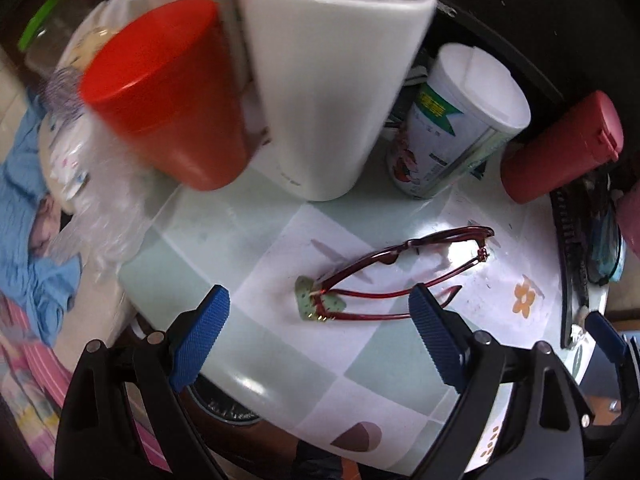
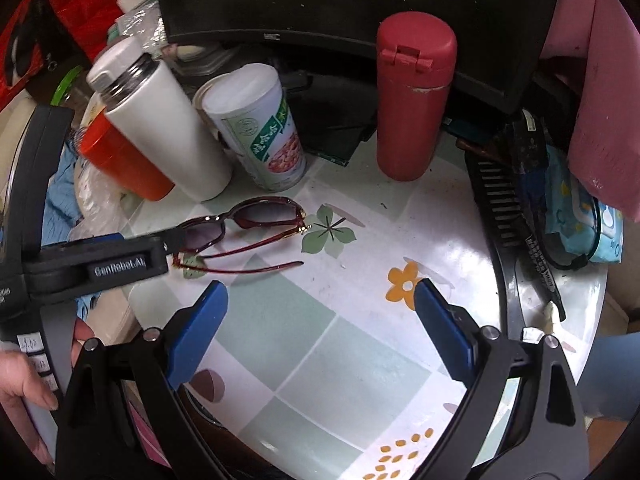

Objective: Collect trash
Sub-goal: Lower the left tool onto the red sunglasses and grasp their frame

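Note:
My left gripper (image 1: 318, 314) is open and empty, low over the round table, with red-framed sunglasses (image 1: 396, 272) lying between and just beyond its blue pads (image 1: 200, 336). My right gripper (image 2: 320, 312) is open and empty above the patterned tabletop (image 2: 352, 360). In the right wrist view the left gripper's black body (image 2: 100, 264) reaches in from the left, next to the sunglasses (image 2: 244, 228). A white snack can with a plastic lid (image 1: 456, 124) (image 2: 260, 128) stands behind the sunglasses. Crumpled clear plastic (image 1: 104, 200) lies at the table's left edge.
A white flask (image 1: 332, 80) (image 2: 164, 128), an orange cup (image 1: 168, 96) (image 2: 120, 160) and a red bottle (image 1: 560, 148) (image 2: 412, 96) stand at the back. A black comb (image 2: 504, 216), cables and a tissue pack (image 2: 588, 216) lie at the right. A monitor (image 2: 360, 0) stands behind.

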The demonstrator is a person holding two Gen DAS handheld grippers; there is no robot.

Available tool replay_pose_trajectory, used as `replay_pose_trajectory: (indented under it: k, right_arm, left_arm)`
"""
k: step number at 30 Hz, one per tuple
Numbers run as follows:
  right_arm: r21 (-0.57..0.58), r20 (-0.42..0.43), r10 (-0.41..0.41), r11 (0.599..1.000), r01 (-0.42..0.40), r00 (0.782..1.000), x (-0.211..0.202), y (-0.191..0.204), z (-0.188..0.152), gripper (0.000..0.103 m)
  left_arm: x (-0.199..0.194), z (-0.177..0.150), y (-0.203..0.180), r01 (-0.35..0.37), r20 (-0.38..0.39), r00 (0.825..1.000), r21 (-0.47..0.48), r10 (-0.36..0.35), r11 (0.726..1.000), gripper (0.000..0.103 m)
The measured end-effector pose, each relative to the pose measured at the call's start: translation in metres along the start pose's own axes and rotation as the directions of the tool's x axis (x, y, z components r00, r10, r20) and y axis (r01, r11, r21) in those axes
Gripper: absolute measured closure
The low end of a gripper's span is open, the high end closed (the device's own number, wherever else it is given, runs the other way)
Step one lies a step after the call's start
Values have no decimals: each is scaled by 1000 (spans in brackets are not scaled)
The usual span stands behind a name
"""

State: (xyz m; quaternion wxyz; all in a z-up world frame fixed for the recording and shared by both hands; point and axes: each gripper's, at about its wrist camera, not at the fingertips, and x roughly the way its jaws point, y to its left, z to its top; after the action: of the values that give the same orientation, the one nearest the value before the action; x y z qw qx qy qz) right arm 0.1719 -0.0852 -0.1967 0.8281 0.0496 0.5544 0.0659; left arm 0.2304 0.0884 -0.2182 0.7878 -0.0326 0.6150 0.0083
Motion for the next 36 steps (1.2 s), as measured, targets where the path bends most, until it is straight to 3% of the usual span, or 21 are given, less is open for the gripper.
replay_pose_trajectory:
  k: [12, 18, 20, 23, 32, 34, 36]
  right_arm:
    - [78, -11, -36, 996, 37, 999, 17, -2, 5, 10]
    - [101, -23, -40, 994, 42, 999, 27, -4, 3, 10]
    - [98, -22, -42, 994, 44, 999, 28, -3, 2, 10]
    - [99, -26, -45, 994, 47, 999, 31, -3, 2, 10]
    - [95, -41, -46, 994, 50, 998, 43, -5, 2, 10]
    - [89, -42, -44, 995, 48, 998, 45, -4, 2, 10]
    - [85, -44, -42, 995, 46, 998, 48, -3, 3, 10]
  left_arm:
    - [33, 14, -10, 43, -56, 998, 94, -38, 995, 15]
    - [43, 14, -9, 62, -71, 996, 97, -56, 993, 16]
    - [44, 15, -8, 78, -73, 995, 93, -72, 993, 23]
    - [50, 15, -9, 85, -96, 993, 95, -76, 992, 42]
    - [54, 11, -12, 77, -99, 993, 108, -66, 991, 59]
    - [53, 12, -10, 75, -94, 993, 105, -66, 992, 76]
    - [52, 11, -8, 74, -94, 994, 114, -64, 991, 84]
